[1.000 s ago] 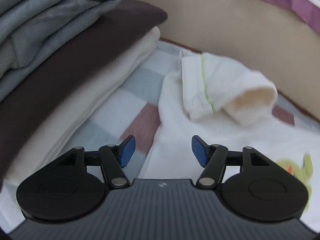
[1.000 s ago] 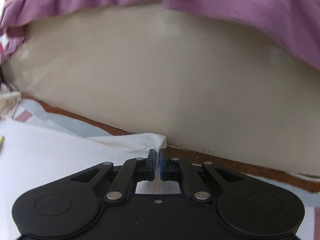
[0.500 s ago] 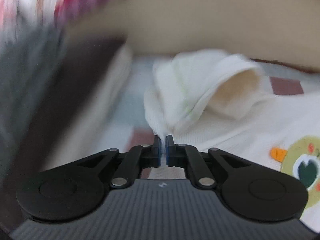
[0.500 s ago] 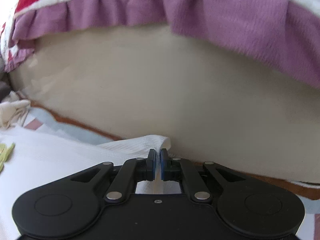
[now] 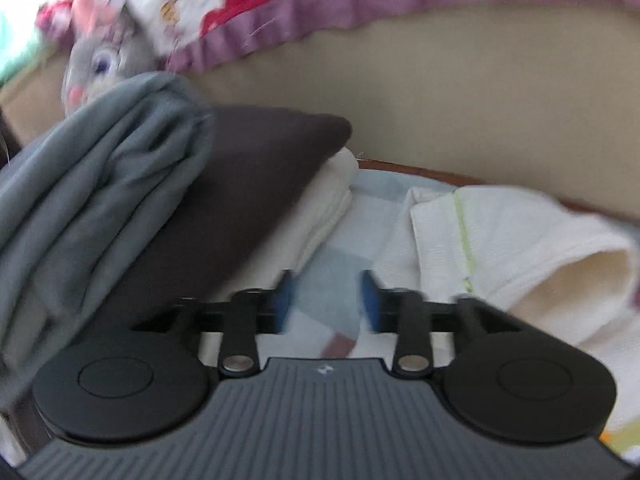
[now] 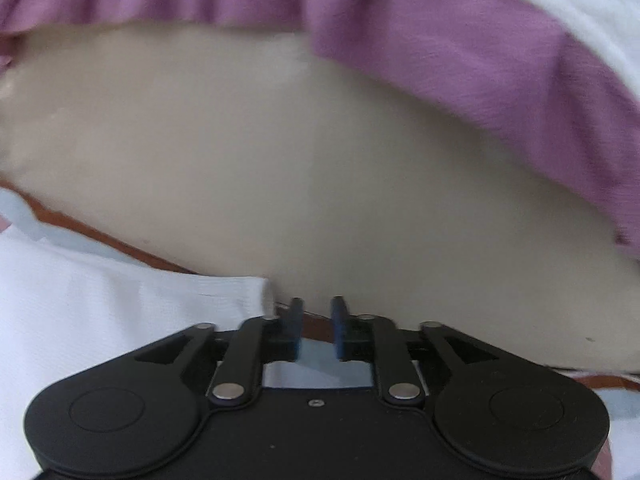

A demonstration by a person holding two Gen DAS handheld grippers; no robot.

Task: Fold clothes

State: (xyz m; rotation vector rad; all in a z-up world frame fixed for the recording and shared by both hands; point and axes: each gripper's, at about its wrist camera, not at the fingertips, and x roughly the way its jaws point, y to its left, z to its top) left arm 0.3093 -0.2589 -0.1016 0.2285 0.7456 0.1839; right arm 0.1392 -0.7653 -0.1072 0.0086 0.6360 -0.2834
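- Left wrist view: the left gripper (image 5: 326, 300) points down at a checked sheet (image 5: 328, 280) of pale blue, white and dull red squares.
- Its blue-padded fingers (image 5: 370, 300) stand moderately apart and are opening; only bare sheet shows between them, no cloth.
- Task item: a white garment (image 5: 500, 240) lies on the sheet to the right of the gripper, apart from the fingers. One sleeve is folded over, with a thin green seam line and an open cuff facing right.
- A small patch of coloured print shows at the lower right edge of the garment, partly cut off by the frame.
- To the left sits a stack of folded clothes: a grey-blue piece (image 5: 100, 200) on top, a dark brown piece (image 5: 248, 176) under it, a cream piece (image 5: 328, 200) at the bottom.
- Behind runs a beige padded surface (image 5: 440, 112); above it a quilt with a purple frill (image 5: 280, 36) and a grey plush toy (image 5: 100, 64). The frame is motion-blurred.
- Right wrist view: the right gripper (image 6: 317, 330) faces the same beige surface (image 6: 280, 160), with the purple frill (image 6: 440, 40) overhanging.
- Its fingers (image 6: 340, 328) stand narrowly apart and are opening; nothing lies between them.
- The white garment (image 6: 120, 300) spreads over the left; its edge ends just beside the left finger, and whether it touches cannot be told.
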